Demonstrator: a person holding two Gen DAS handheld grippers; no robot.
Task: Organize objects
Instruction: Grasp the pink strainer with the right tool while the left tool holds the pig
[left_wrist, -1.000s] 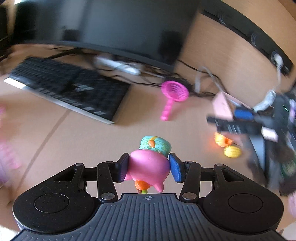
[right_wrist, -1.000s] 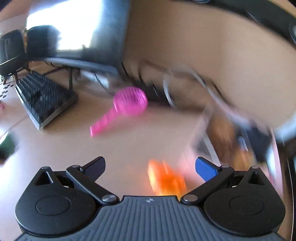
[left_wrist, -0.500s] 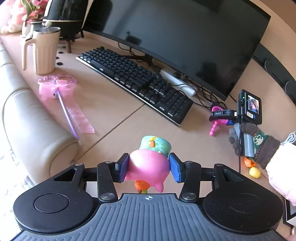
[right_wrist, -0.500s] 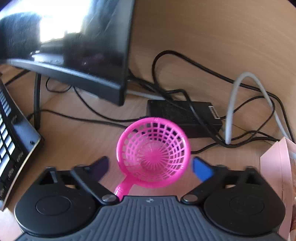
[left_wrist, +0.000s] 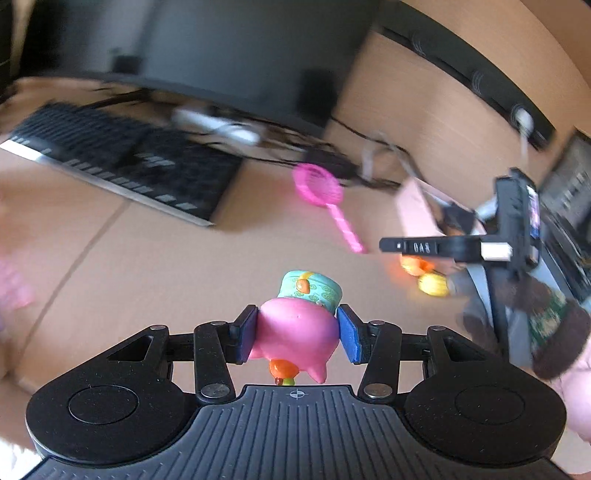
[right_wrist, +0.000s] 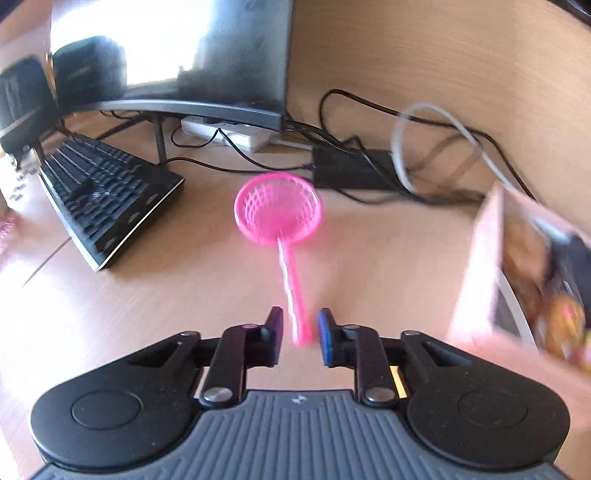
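A pink pig toy with a teal hat is clamped between the pads of the left tongs, held above the wooden surface. It is judged to be light, hollow and slightly yielding, with a smooth rounded body that could slip; a hold across the widest part of the body, as taken now, is judged the soundest.

The pink toy strainer lies on the surface near the keyboard, its basket pointing away and its thin handle running back between the pads of the right tongs. These tongs are narrowed about the handle's end, but a gap is seen on each side, so the handle is not yet gripped. The strainer is judged very light, thin and somewhat flexible, its mesh easily deformed; the handle is the better place to be taken, near its end or middle.

Compared with half a second earlier, the right tongs have been drawn back from the basket to the handle's end and narrowed. The left view has been swung away from the mug and wand towards the strainer and the right-hand gripper, with the pig held as before.
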